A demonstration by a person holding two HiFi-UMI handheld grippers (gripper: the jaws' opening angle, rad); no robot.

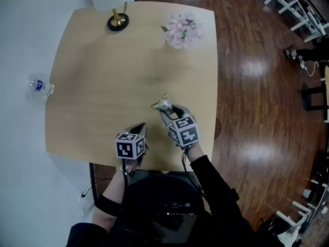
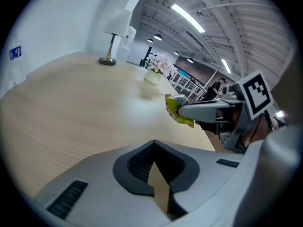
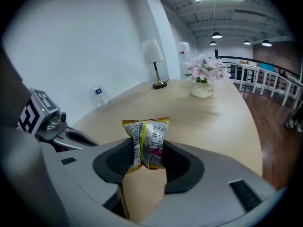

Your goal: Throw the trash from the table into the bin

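Noted at the right gripper (image 3: 147, 151): jaws partly closed and pinching a crumpled yellow snack packet (image 3: 147, 140), gripped by its lower half, upper half standing out past the tips. Held over the near part of the desk (image 1: 103, 76); contact with the wood not discernible. Just to the left of those jaws, the left gripper (image 2: 154, 161): jaws pressed together at the tips, nothing between. Well ahead of both pairs of jaws, at the desk's far edge: a lamp (image 1: 117, 20) and a pot of pink flowers (image 1: 181, 31).
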